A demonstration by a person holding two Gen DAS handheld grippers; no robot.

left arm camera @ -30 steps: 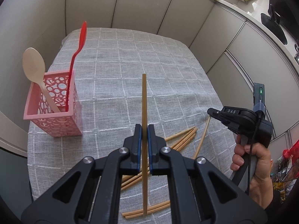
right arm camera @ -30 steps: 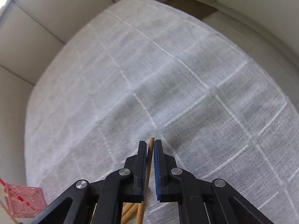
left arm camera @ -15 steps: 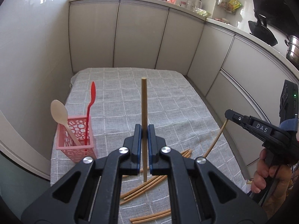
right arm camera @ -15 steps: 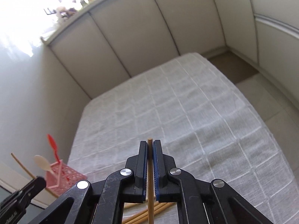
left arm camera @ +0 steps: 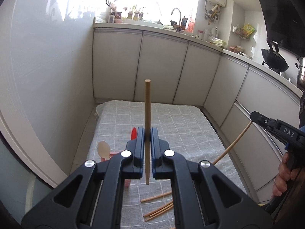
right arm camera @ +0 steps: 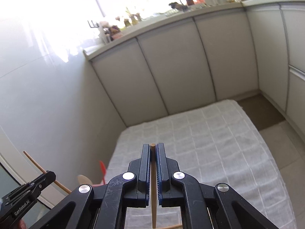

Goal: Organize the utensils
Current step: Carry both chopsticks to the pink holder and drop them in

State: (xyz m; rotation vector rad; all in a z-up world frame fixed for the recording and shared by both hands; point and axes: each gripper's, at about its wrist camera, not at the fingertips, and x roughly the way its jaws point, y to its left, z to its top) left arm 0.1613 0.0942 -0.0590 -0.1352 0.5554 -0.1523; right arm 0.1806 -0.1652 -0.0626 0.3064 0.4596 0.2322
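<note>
Chopstick [left arm camera: 147, 112] in left claw [left arm camera: 146, 139], pink holder [left arm camera: 127, 183] behind

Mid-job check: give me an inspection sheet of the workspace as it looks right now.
Surface: table under grey checked cloth.
Job's things: pink basket mostly hidden behind the left hand-held gripper, holding wooden spoon and red utensil; loose chopsticks on the cloth.
Clutter: nothing seen.
Grippers: left hand-held gripper shut on a chopstick; right hand-held gripper shut on another chopstick.
Cables: nothing seen.
Surroundings: white cabinets, faucet, wok.
</note>
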